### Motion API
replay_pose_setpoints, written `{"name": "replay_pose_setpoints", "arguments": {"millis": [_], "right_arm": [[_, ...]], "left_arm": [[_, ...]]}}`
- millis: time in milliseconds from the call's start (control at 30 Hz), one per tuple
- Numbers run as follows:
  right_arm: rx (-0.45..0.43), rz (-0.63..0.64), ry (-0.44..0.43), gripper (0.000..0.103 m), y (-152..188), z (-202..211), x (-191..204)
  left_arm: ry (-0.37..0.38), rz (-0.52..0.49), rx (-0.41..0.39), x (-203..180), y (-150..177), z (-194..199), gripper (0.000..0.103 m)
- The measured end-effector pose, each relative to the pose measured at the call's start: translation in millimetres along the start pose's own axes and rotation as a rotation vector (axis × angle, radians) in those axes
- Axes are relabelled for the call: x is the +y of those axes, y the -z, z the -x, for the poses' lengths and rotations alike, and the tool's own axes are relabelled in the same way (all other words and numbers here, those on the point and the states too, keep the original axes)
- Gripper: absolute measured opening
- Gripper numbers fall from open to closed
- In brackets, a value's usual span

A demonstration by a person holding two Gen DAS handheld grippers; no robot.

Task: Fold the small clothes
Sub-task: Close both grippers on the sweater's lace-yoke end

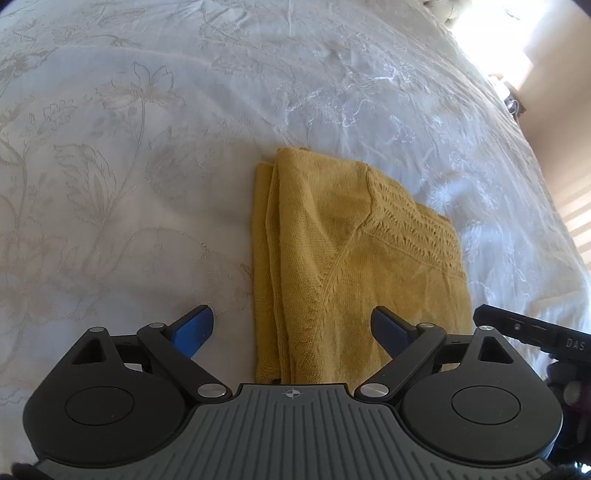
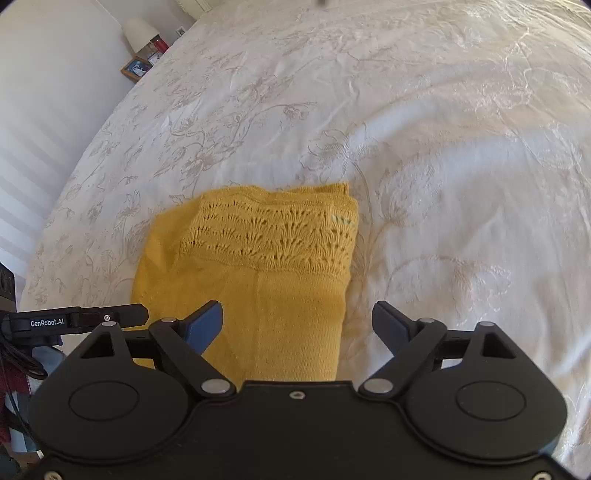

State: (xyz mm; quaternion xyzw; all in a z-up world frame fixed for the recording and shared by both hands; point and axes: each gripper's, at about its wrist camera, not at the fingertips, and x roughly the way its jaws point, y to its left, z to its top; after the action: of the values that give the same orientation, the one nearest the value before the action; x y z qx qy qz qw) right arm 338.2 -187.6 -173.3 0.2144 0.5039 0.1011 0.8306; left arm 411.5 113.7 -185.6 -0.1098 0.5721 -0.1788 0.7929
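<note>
The left gripper (image 1: pixel 291 328) stands spread wide, nothing pinched, its blue pads (image 1: pixel 194 330) above the near edge of the sweater (image 1: pixel 343 258); the right gripper (image 2: pixel 297 326) is likewise spread and empty, one pad over the knit, the other over the bedspread (image 2: pixel 424 147); the yellow sweater lies folded flat on the bedspread; beyond, a nightstand (image 2: pixel 135 68) with a lamp (image 2: pixel 138 31).

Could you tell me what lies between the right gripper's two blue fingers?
In the right wrist view, the right gripper stands open over the near right edge of the folded yellow knit garment, with bare white floral bedspread beside it; the pads touch neither.
</note>
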Motion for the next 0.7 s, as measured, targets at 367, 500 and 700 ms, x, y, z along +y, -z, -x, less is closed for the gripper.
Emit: {"name": "replay_pose_setpoints", "arguments": {"millis": [367, 500, 700], "right_arm": [[0.071, -0.087, -0.109, 0.097, -19, -47, -11], [0.084, -0.121, -0.158, 0.103, -26, -64, -12], [0.036, -0.234, -0.241, 0.103, -25, -65, -31]], "left_arm": [[-0.01, -0.064, 0.047, -4, -34, -42, 0.102], [-0.02, -0.093, 0.056, -8, -44, -50, 0.103], [-0.025, -0.115, 0.023, -9, -42, -51, 0.103]]}}
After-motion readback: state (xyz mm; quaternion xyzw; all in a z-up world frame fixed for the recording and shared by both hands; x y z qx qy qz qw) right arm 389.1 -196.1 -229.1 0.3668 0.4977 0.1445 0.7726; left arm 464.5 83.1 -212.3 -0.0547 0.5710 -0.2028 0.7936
